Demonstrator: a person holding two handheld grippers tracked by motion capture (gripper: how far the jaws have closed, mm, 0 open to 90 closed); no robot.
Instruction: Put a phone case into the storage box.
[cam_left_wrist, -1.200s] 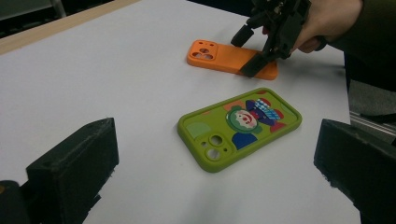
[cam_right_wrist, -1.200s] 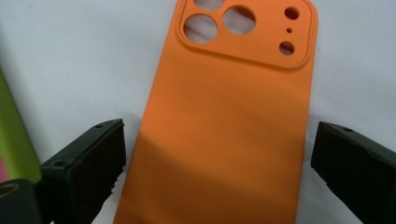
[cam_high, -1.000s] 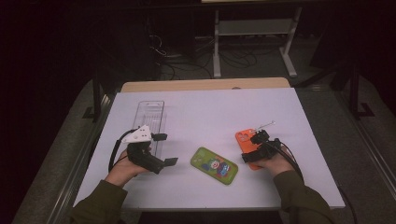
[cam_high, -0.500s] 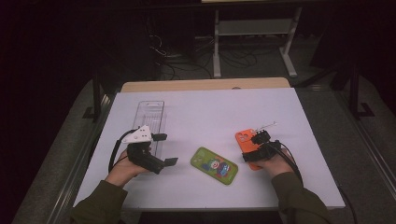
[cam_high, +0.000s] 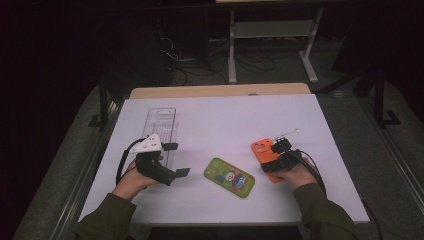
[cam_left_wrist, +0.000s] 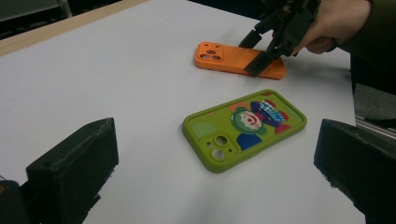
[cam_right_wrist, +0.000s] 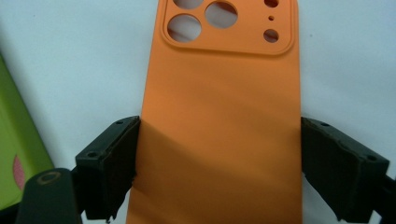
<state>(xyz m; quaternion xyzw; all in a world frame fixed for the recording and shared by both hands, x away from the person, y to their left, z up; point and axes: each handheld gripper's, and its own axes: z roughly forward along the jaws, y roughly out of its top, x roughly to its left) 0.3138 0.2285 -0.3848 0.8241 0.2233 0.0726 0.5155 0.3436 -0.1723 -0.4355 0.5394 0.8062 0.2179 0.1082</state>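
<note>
While the right gripper (cam_right_wrist: 219, 168) sat over the flat orange rubbery phone case (cam_right_wrist: 219, 116), its two black jaws stood on either side of the case's long edges; they had just been closing in a little, with the case between them. The left-hand pad looked to be touching the edge, and the other pad seemed to have a thin gap, so the squeeze did not look finished; I judged this to be the grabbing step. The orange case lay flat on the white table (cam_high: 220, 115), camera holes facing up, near the person's right side. Next the jaws would need to pinch tight and even on both edges before any lift, or the case could slip or tip.

The left gripper (cam_high: 175, 160) rested with its jaws wide apart and nothing in them; the green phone case with a clown picture (cam_left_wrist: 245, 127) lay in front of it. A clear plastic tray (cam_high: 161, 127) sat just behind the left gripper; it looked empty.
</note>
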